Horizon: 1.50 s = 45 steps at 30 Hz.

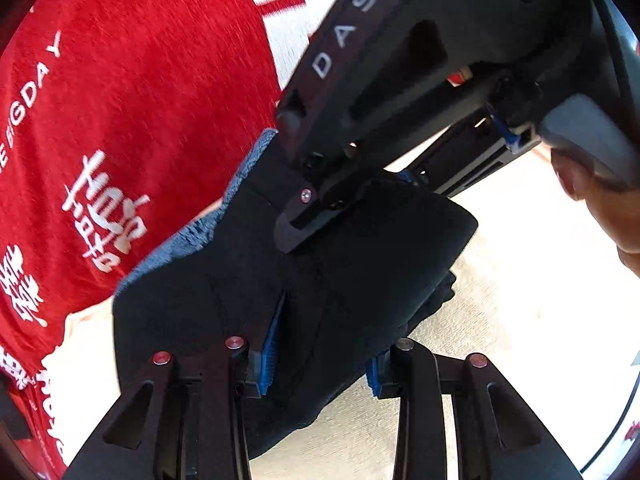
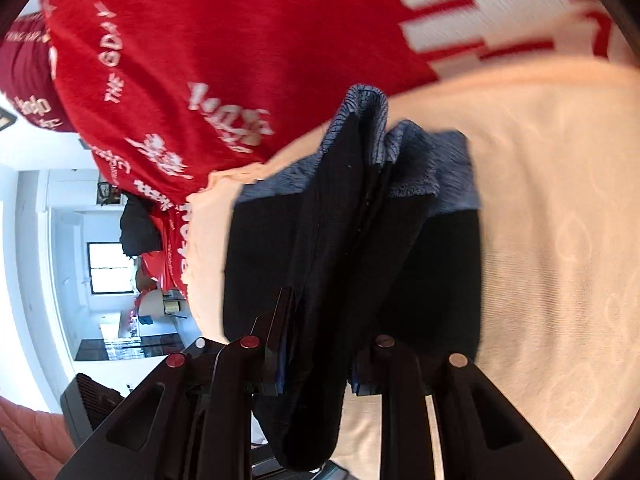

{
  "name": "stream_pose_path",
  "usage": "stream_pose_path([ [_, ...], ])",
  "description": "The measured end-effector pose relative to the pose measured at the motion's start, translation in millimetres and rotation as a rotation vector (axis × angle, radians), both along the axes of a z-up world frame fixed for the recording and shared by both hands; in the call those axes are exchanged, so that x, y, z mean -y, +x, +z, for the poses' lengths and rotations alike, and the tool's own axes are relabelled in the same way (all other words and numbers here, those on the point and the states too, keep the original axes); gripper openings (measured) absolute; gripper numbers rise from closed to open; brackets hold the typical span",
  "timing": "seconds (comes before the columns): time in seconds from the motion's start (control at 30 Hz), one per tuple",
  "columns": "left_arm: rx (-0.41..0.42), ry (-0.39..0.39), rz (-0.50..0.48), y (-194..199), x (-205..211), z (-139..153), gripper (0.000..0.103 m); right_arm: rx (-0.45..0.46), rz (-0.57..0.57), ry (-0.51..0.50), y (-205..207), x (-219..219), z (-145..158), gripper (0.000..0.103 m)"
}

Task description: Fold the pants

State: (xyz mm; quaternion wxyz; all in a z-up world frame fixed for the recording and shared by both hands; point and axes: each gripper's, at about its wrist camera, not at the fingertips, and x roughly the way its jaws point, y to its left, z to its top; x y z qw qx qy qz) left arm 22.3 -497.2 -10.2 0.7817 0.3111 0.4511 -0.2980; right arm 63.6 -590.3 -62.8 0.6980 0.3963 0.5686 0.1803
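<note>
My left gripper (image 1: pixel 320 364) has its jaws closed on a thick fold of the dark navy pants (image 1: pixel 360 264), cloth bunched between the blue pads. My right gripper (image 2: pixel 316 364) likewise has its jaws clamped on a bundle of the pants (image 2: pixel 352 240), whose grey-blue fleecy lining shows at the far edge. In the left wrist view the right gripper (image 1: pixel 296 232) touches the pants from the far side. The pants hang over a cream bedsheet (image 2: pixel 552 240), with a red printed shirt (image 2: pixel 224 52) beyond.
</note>
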Motion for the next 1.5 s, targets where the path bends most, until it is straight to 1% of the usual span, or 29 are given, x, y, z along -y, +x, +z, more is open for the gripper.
stream_pose_path([
  [0.03,0.004,0.013,0.001,-1.0,0.9,-3.8,0.044,-0.003,-0.002,0.007,-0.9,0.7,-5.5,0.025],
  [0.07,-0.002,0.023,-0.001,-1.7,1.4,-7.6,0.049,-0.005,-0.003,0.013,-1.5,2.1,-12.1,0.025],
  [0.1,-0.01,0.029,0.001,-2.6,1.3,-9.6,0.057,-0.007,-0.005,0.016,-3.1,4.3,-18.5,0.025],
  [0.13,-0.015,0.03,0.007,-4.1,0.8,-10.0,0.06,-0.011,-0.01,0.021,-3.2,4.9,-22.9,0.025],
  [0.17,-0.029,0.026,0.014,-3.8,-1.1,-9.1,0.062,-0.018,-0.012,0.025,-3.9,5.3,-25.5,0.025],
  [0.23,-0.067,0.027,0.028,-3.7,-4.8,-7.7,0.071,-0.028,-0.017,0.026,-4.9,5.8,-30.6,0.027],
  [0.3,-0.104,0.016,0.042,-5.0,-11.1,-1.7,0.072,-0.028,-0.007,-0.004,-9.7,8.8,-29.2,0.028],
  [0.37,-0.121,0.007,0.046,-8.3,-17.3,6.4,0.072,-0.026,-0.001,-0.041,-10.4,6.3,-26.4,0.028],
  [0.43,-0.125,-0.017,0.062,-10.8,-29.0,20.7,0.072,-0.031,0.001,-0.084,-11.2,4.1,-21.8,0.028],
  [0.53,-0.101,-0.046,0.102,-7.8,-49.3,40.6,0.072,-0.023,0.045,-0.19,-13.8,-4.6,-14.0,0.028],
  [0.57,-0.095,-0.044,0.126,-3.6,-55.9,44.4,0.072,-0.023,0.052,-0.21,-15.2,-6.3,-12.2,0.028],
  [0.63,-0.099,-0.046,0.211,12.9,-73.4,49.7,0.072,-0.038,0.052,-0.239,-18.6,-6.5,-9.4,0.028],
  [0.73,-0.111,-0.04,0.381,49.3,-102.2,50.0,0.072,-0.075,0.039,-0.282,-25.2,-0.2,-2.8,0.029],
  [0.8,-0.1,-0.049,0.502,81.9,-125.4,47.8,0.072,-0.075,0.015,-0.301,-27.4,8.9,5.0,0.029],
  [0.87,-0.092,-0.084,0.593,112.1,-145.0,42.5,0.072,-0.031,-0.015,-0.286,-21.9,19.9,15.8,0.029],
  [0.9,-0.092,-0.095,0.628,126.2,-151.9,38.7,0.072,-0.011,-0.034,-0.275,-14.1,24.7,20.6,0.031],
  [0.93,-0.101,-0.099,0.655,139.6,-157.7,32.2,0.072,-0.001,-0.054,-0.26,-3.5,29.1,22.9,0.037],
  [0.97,-0.111,-0.099,0.684,152.7,-162.8,25.1,0.072,0.002,-0.067,-0.248,4.6,33.9,23.3,0.039],
  [1.03,-0.138,-0.112,0.722,172.1,-169.3,13.5,0.072,0.017,-0.084,-0.226,27.9,38.9,20.1,0.04],
  [1.1,-0.179,-0.137,0.753,190.9,-175.8,-1.4,0.072,0.019,-0.077,-0.243,49.6,38.4,11.6,0.039],
  [1.13,-0.2,-0.149,0.77,196.4,-179.0,-8.3,0.072,0.01,-0.071,-0.252,58.4,39.2,5.1,0.037],
  [1.17,-0.222,-0.162,0.787,199.6,-182.4,-16.2,0.072,0.0,-0.065,-0.254,61.4,42.0,0.4,0.032],
  [1.2,-0.236,-0.168,0.796,202.2,-185.3,-22.5,0.072,-0.013,-0.063,-0.273,63.6,42.8,-4.3,0.018],
  [1.23,-0.251,-0.172,0.795,202.1,-186.8,-28.5,0.072,-0.016,-0.058,-0.293,63.1,43.7,-6.7,0.013],
  [1.27,-0.26,-0.177,0.789,201.0,-187.7,-34.1,0.073,-0.018,-0.055,-0.302,60.4,43.9,-9.2,0.012],
  [1.33,-0.246,-0.175,0.77,198.2,-187.3,-41.3,0.077,-0.03,-0.053,-0.315,50.5,46.5,-15.5,0.012],
  [1.4,-0.237,-0.16,0.758,199.7,-185.3,-46.0,0.078,-0.032,-0.049,-0.318,43.1,49.2,-21.3,0.012],
  [1.47,-0.25,-0.161,0.767,201.2,-186.9,-47.9,0.079,-0.032,-0.051,-0.324,40.4,49.5,-19.9,0.012],
  [1.5,-0.255,-0.162,0.777,201.7,-188.8,-47.4,0.081,-0.039,-0.052,-0.334,39.8,47.6,-18.3,0.014],
])
